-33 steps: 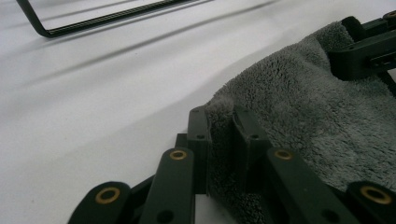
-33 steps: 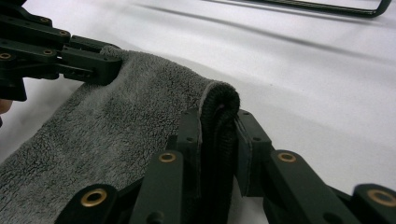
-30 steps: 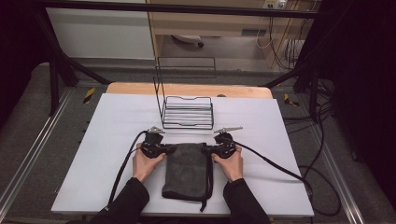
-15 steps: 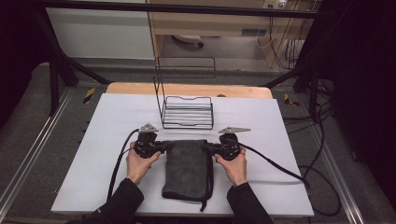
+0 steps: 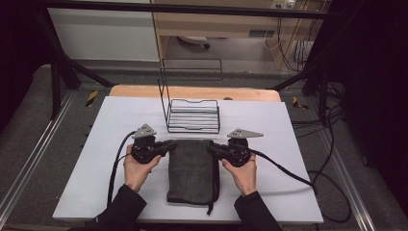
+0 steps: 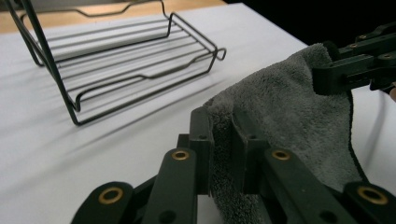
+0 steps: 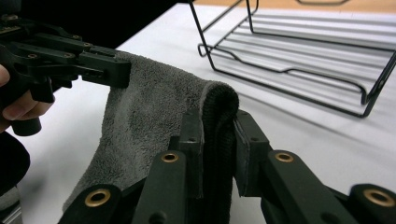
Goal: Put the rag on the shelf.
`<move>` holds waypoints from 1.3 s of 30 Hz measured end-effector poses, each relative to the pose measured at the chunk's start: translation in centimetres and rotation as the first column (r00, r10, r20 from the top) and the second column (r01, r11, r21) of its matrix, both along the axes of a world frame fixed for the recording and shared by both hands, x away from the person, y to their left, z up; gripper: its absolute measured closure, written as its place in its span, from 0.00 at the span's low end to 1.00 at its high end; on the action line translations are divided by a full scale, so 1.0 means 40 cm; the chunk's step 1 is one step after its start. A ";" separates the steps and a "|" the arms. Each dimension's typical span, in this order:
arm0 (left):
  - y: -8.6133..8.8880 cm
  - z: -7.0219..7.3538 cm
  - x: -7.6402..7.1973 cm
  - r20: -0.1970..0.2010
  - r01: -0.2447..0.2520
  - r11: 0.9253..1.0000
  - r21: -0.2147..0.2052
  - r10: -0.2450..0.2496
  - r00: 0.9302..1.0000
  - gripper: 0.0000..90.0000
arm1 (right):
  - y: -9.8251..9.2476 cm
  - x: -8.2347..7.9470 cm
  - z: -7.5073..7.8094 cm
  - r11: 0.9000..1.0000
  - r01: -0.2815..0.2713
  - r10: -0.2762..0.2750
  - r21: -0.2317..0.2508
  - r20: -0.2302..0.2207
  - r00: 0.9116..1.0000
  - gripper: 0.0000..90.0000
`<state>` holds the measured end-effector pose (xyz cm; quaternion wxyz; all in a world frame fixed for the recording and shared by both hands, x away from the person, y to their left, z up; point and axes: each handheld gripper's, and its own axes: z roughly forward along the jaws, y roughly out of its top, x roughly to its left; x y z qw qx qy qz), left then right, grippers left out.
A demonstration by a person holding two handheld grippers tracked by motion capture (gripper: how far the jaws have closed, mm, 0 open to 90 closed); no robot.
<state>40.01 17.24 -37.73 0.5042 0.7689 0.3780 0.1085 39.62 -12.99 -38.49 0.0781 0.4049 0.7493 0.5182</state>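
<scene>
grey terry cloth, a dark folded towel [image 5: 191, 169], lies on the white worktop [image 5: 96, 125] in front of the person, its long side running toward them. a black cord or edge binding trails off its near right corner toward the worktop's front edge.

the left hand-held gripper [image 5: 169, 146] is clamped on the towel's far left corner; in the left gripper view its two black jaws stand close together with a fold of grey pile pinched between them [image 6: 223, 140]. the right hand-held gripper [image 5: 210, 149] is clamped on the far right corner; in the right gripper view its jaws press on a rolled, dark-bound edge of the towel [image 7: 218, 121]. both gripper views show the far edge of the cloth raised off the worktop and stretched between the two grippers, while the rest of it rests flat.

the person's left hand [image 5: 137, 169] and right hand [image 5: 243, 173] hold the gripper bodies, dark sleeves coming in from the bottom of the high view. a grey three-cornered plate sits on top of each gripper, and a black cable trails from each across the worktop.

just beyond the towel stands a black wire rack [image 5: 193, 115], a low ribbed tray with a tall upright wire frame at its back. it is near the towel's far edge and apart from it.
</scene>
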 end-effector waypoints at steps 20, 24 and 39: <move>0.013 0.121 -0.032 0.169 -0.014 0.994 -0.104 0.031 0.985 0.89 | -0.001 -0.044 0.133 0.999 0.014 -0.024 0.047 0.214 0.977 0.86; 0.012 0.144 -0.030 0.199 -0.021 0.993 -0.114 0.044 0.979 0.89 | 0.001 -0.043 0.155 0.998 0.019 -0.034 0.064 0.241 0.970 0.86; 0.008 0.252 -0.016 0.310 -0.042 0.980 -0.194 0.102 0.945 0.89 | 0.012 -0.044 0.265 0.992 0.050 -0.091 0.115 0.387 0.918 0.86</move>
